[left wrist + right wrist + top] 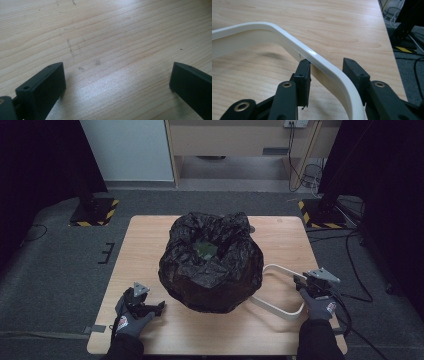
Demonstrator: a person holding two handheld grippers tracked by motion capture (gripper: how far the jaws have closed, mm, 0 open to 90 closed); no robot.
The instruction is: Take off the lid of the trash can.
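Observation:
A black plastic bag (210,265) lines a round bin in the middle of the wooden table (145,240), its mouth open on something green (206,250) inside. A white hoop (280,309) lies flat on the table to the bag's right. My right gripper (301,285) straddles the hoop's (287,37) curved band at its near right bend. In the right gripper view my right gripper (327,62) has one pad close against the band's inner side and the other standing off its outer side. My left gripper (156,307) rests open at the front left, with bare wood between its jaws (117,67).
The table's right edge (392,50) runs close beside my right gripper. Cables (350,270) trail over the grey floor on that side. Two dark stands with yellow-and-black bases sit behind the table, one at back left (95,212) and one at back right (322,215).

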